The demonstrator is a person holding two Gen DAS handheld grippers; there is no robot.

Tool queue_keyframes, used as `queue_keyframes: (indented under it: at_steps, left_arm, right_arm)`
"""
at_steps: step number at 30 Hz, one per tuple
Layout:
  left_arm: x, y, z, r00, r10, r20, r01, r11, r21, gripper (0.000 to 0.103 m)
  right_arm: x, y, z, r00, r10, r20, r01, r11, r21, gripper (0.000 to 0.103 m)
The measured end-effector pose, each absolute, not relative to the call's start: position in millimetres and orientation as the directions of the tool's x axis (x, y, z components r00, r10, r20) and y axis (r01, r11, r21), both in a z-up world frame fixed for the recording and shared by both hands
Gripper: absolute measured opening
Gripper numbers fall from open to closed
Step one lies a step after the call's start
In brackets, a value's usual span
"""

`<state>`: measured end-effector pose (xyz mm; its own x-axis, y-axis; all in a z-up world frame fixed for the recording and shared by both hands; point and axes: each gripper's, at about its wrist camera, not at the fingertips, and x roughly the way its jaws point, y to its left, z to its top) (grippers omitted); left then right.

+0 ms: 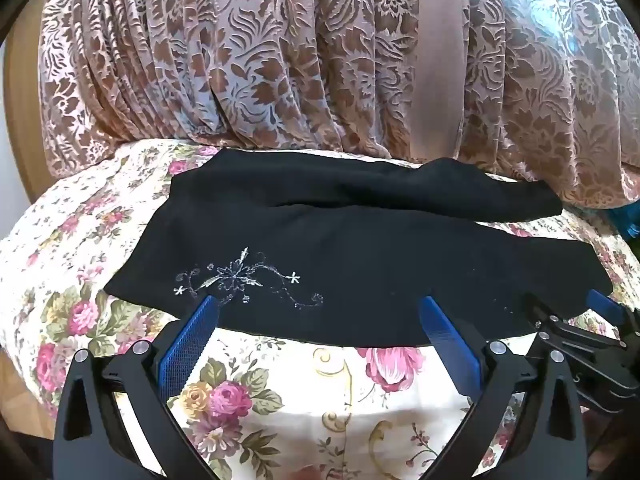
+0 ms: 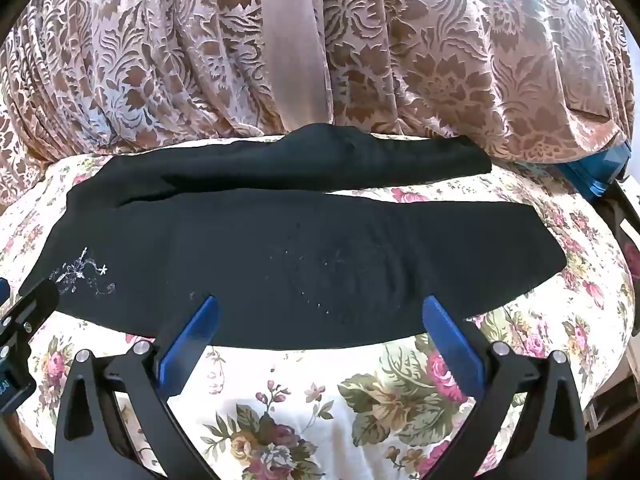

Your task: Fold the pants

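one floral bedspread [image 1: 304, 392] under black pants [image 1: 360, 264], patterned curtain [image 1: 280, 60] behind.

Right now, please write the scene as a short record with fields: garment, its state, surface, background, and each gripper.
garment: black pants with pale embroidery
state: spread sideways, the two legs lying apart, no fold visible yet
surface: floral bedspread
background: patterned curtain behind the pants
left gripper: open, at the near edge of the pants, holding nothing
right gripper: open, at the near edge, holding nothing
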<state>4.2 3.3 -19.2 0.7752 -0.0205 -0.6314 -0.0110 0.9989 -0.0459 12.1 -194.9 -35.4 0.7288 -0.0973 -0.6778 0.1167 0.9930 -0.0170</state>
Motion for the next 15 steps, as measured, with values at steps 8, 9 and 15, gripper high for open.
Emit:
queue_keyframes:
  at_steps: [8,9,15]
  left_arm:
    - [4,2,-21,0.770,-0.029,-0.638,-0.006,0.999,-0.052,0.100]
    - [4,3,-21,0.769,-0.030,-0.638,-0.006,0.998,-0.055,0.100]
    - [3,3,-22,0.767,-0.034,-0.641,-0.005,0.998,-0.059,0.100]
  right_arm:
    - [10,-196,-37,0.726,-0.099,-0.681,0.109,0.994,-0.027,0.101]
    - [10,-196,-37,0.725,-0.098,-0.682,0.109,0.994,-0.027,0.101]
    - [8,-201,-39,0.732,-0.100,-0.674,0.115,0.993,-0.024,0.101]
